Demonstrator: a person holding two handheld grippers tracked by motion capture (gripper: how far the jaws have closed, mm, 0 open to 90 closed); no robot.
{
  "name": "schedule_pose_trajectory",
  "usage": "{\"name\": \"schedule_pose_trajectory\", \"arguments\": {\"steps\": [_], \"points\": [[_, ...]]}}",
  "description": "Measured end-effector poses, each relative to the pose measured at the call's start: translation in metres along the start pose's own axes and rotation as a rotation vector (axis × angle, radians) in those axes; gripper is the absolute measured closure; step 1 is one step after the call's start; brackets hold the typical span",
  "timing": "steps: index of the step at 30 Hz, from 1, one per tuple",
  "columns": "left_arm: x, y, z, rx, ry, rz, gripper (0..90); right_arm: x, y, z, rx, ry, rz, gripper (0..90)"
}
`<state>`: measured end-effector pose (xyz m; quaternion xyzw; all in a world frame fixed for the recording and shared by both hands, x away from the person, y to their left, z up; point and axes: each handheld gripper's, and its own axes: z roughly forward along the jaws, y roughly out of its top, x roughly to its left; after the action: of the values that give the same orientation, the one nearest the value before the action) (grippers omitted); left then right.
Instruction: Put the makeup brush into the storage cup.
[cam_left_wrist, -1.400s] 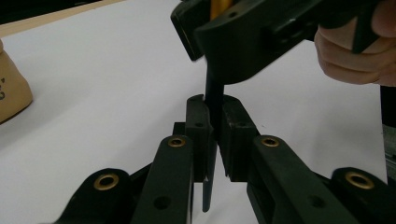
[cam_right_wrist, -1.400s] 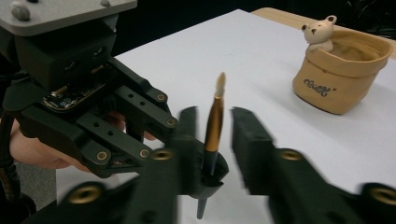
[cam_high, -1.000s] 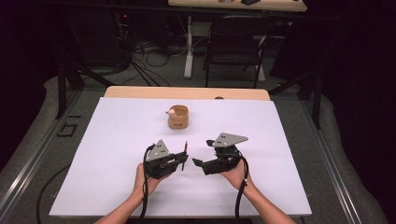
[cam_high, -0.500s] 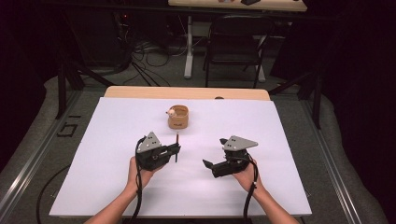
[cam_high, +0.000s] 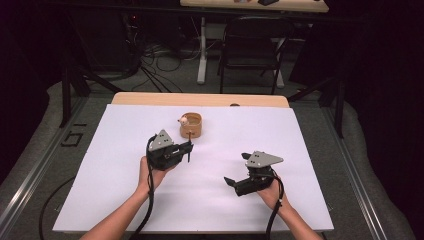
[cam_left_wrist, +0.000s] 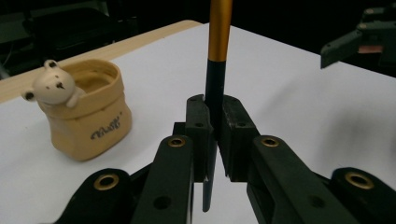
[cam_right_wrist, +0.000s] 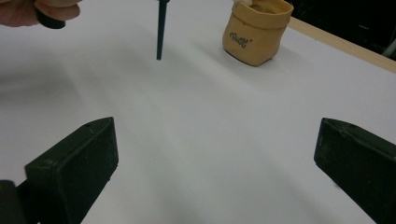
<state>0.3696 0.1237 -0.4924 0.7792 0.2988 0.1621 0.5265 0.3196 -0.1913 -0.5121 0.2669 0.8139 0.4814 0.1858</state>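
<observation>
Near the table's far edge, the left claw (cam_left_wrist: 212, 135) is clenched on a pen (cam_left_wrist: 215, 70) held upright just short of the bear pot (cam_high: 191, 125). A tilt could catch the rim and tip it. The right claw (cam_right_wrist: 215, 154), just opened, hangs empty nearer the front edge.

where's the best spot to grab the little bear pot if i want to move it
Probably the pot by its rim, from straight above: one jaw inside the open mouth, one outside the wall. Pick the side away from the bear head perched on the rim. The body looks wide and rounded, so a side grip may slip.
</observation>
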Motion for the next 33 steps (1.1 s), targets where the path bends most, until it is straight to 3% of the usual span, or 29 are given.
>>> {"name": "schedule_pose_trajectory", "arguments": {"steps": [5,6,8,14,17,21,26,33], "points": [[0.005,0.010,0.003,-0.003,0.006,0.006,83.1,-0.001,-0.005,0.001,0.039,0.004,-0.008,0.0],[0.006,0.015,0.005,0.003,0.011,0.012,83.1,-0.001,-0.006,0.001,0.041,0.057,-0.006,0.0],[0.008,0.018,0.008,0.000,0.011,0.005,83.1,-0.001,-0.006,0.003,0.044,0.073,-0.017,0.0],[0.010,0.026,0.014,-0.005,0.012,0.004,83.1,-0.004,-0.009,0.003,0.056,0.063,0.006,0.0],[0.012,0.031,0.018,-0.004,0.014,-0.021,83.1,-0.005,-0.010,0.003,0.058,0.074,0.008,0.0],[0.013,0.044,0.021,-0.011,0.026,-0.006,83.2,-0.005,-0.010,0.001,0.052,0.074,0.002,0.0],[0.019,0.049,0.026,-0.018,0.030,-0.026,83.2,-0.006,-0.010,0.000,0.042,0.065,0.003,0.0],[0.022,0.057,0.030,-0.021,0.054,-0.013,83.2,-0.005,-0.009,-0.002,0.046,0.062,0.000,0.0]]}}
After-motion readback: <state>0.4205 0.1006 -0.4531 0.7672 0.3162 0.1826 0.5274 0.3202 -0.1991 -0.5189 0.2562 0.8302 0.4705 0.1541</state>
